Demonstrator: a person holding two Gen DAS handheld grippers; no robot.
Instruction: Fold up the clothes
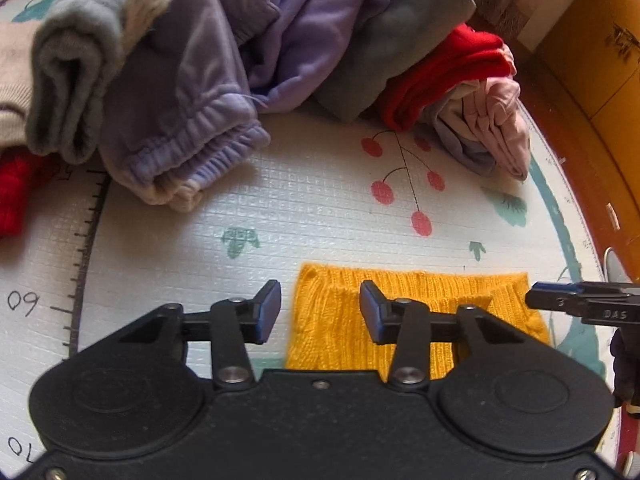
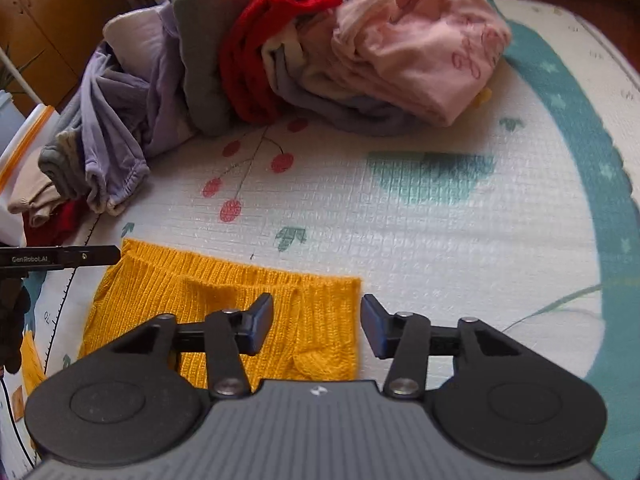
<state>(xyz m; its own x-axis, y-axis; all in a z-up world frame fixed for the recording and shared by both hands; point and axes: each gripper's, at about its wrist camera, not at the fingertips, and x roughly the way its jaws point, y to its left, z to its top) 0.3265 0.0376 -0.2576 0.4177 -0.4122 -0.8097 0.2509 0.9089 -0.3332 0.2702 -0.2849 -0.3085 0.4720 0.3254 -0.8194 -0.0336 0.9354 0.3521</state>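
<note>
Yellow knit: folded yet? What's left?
Done: the yellow knit lies flat as a compact rectangle on the mat. In hand: nothing; left gripper and right gripper are open above it. Left: the heap of clothes behind is unfolded.

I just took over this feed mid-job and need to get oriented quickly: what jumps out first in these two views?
The bright yellow knit garment lies flat on the patterned play mat, right under both grippers. The left gripper and right gripper hover over its two edges with jaws apart, gripping nothing. Behind it, a jumbled pile of clothes in purple, grey, red and pink fills the far side of the mat.
</note>
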